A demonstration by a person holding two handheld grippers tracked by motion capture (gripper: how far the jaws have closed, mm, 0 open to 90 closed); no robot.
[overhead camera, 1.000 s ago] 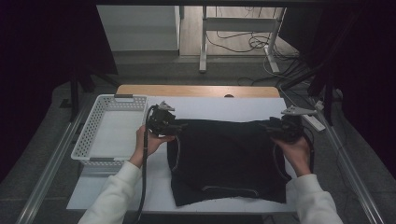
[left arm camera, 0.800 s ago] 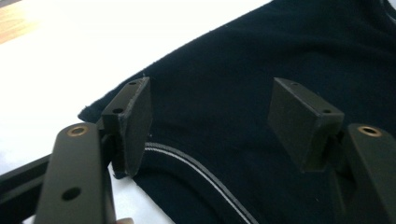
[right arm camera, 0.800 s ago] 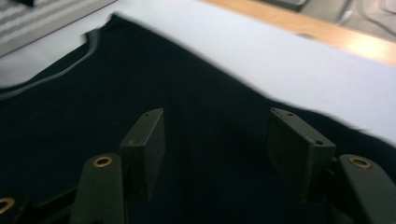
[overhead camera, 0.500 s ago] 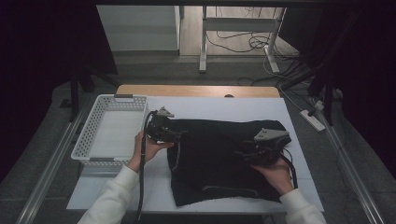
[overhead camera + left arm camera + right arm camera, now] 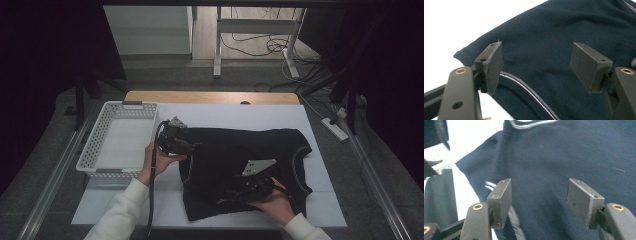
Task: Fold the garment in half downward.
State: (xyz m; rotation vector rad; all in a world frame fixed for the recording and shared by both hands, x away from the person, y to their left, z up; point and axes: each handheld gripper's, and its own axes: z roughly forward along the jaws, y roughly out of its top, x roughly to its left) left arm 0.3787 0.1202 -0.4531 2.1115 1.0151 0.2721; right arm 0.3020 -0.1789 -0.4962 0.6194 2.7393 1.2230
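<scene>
On the white table (image 5: 310, 125) we see a dark shirt (image 5: 235, 150), basket (image 5: 100, 145) at left; both grippers' (image 5: 192, 145) (image 5: 235, 192) jaws hang open above cloth.

a white perforated basket (image 5: 107, 131) sits at nine o'clock on the white table cover (image 5: 240, 116); a power strip (image 5: 336, 128) lies at three o'clock.

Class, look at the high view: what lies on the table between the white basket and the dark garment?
The left gripper and the hand holding it lie between the white basket and the dark garment, seen in the high view.
</scene>
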